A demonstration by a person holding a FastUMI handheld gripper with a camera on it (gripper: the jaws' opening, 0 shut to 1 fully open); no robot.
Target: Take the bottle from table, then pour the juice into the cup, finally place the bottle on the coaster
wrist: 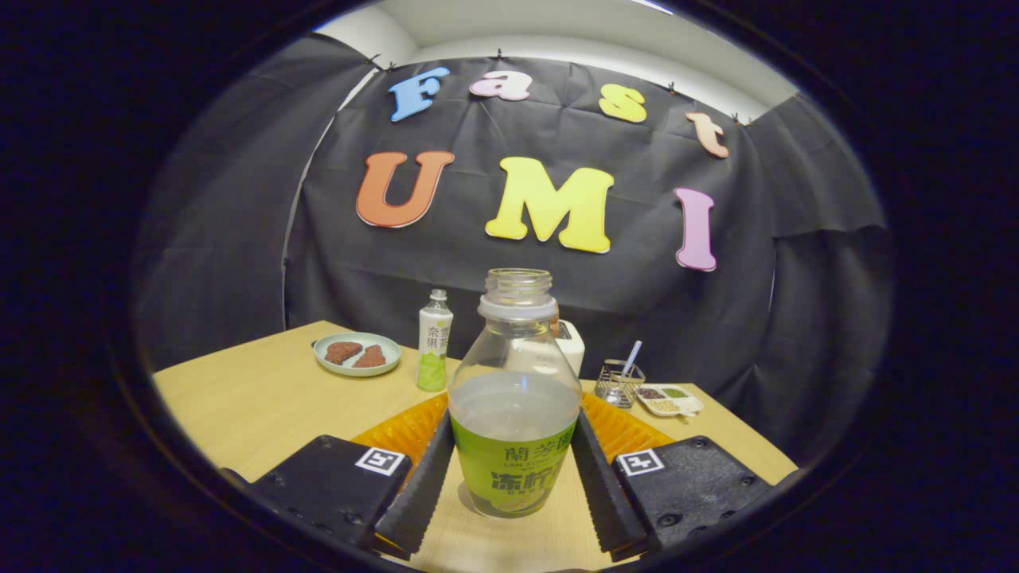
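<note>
I am clamping the gripper (513, 477) on the uncapped clear plastic bottle with a green label (513, 398), upright between both fingers, keeping its juice level for pouring.

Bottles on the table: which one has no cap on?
The wide clear bottle with the green label, between the gripper fingers, has an open mouth. The slim white bottle beyond it, beside the plate, is capped.
</note>
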